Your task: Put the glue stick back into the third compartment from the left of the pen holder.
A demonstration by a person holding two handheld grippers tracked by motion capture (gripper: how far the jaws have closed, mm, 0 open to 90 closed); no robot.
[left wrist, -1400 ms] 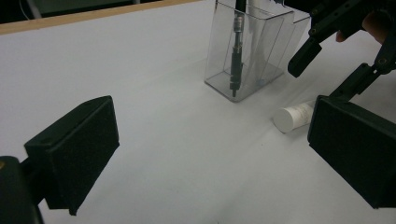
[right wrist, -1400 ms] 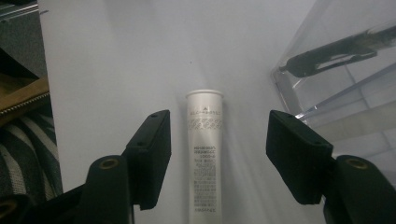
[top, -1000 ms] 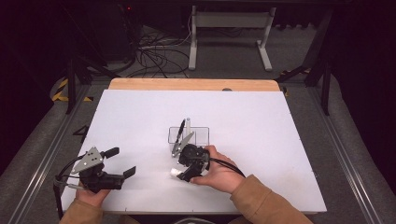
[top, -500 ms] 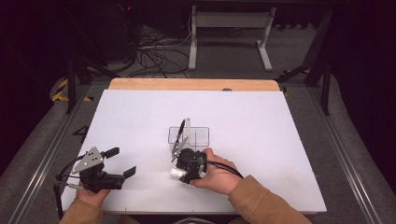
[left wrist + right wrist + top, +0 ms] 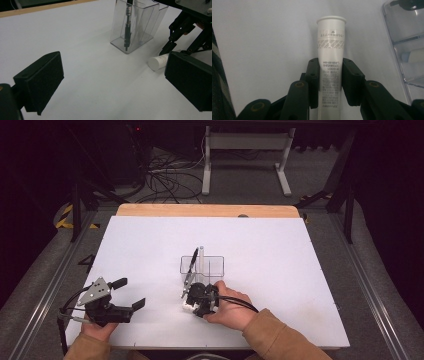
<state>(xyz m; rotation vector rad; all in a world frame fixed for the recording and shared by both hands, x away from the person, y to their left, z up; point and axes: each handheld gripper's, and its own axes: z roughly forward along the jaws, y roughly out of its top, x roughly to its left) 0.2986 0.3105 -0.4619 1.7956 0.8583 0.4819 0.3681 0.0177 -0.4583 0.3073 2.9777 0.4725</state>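
Left gripper (image 5: pixel 131 293): idle at the near left of the worktop (image 5: pixel 280 270), jaws standing wide apart with nothing between them; it holds nothing and touches nothing.
Clear holder (image 5: pixel 136 23): ahead and to the right of the left gripper, just beyond the right gripper's tips; it stands upright on the worktop.
Already stowed: a black pen (image 5: pixel 127 27) stands on end in the holder's near compartment, and the high view shows a pale stick (image 5: pixel 201 257) upright beside it, so part of the sorting looks done.
White tube (image 5: pixel 330 65): lies flat on the worktop, its capped end pointing away from the right gripper, its body between that gripper's pads.
Right gripper (image 5: pixel 330 82): jaws closed against both sides of the white tube; the grasp looks settled, though the tube has not left the surface.
Left to do: judging by the layout, the white tube must be raised, turned upright and lowered into the clear holder, then released.
Progress: roughly midway, with the grasp made but the lift and placing not yet done.
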